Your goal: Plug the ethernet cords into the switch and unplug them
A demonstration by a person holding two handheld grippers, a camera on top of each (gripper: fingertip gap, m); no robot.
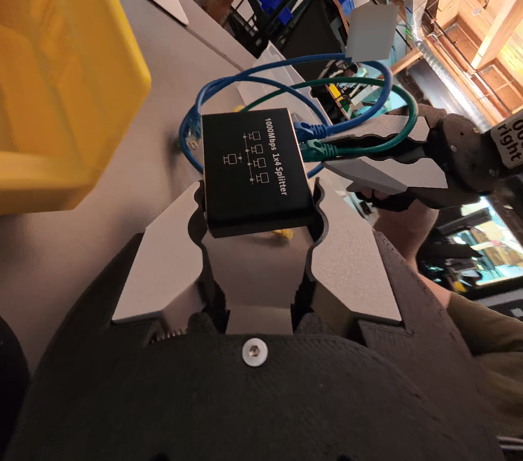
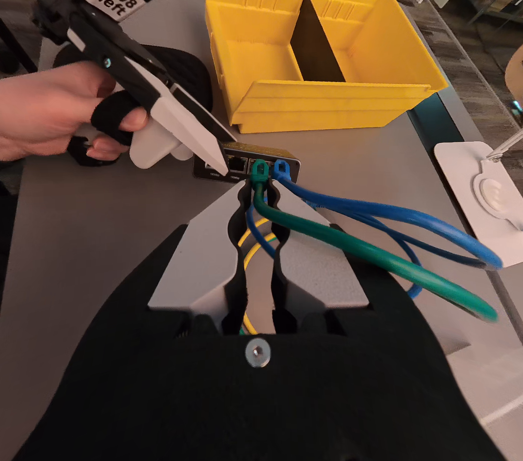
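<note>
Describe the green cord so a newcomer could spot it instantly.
In front of the yellow bin sits a black switch with two cords plugged in. The green cord is pinched by the right gripper, left of the blue cord.

A small black switch (image 1: 254,167) is held off the grey bench (image 2: 113,215), with a green ethernet cord (image 2: 353,246) and a blue ethernet cord (image 2: 382,211) plugged into adjacent ports.

The switch (image 1: 252,164) is black with white markings; the cords are green (image 2: 368,249), blue (image 2: 396,215) and yellow (image 2: 249,243); the bin (image 2: 325,57) is yellow, the table (image 2: 113,221) grey.
</note>
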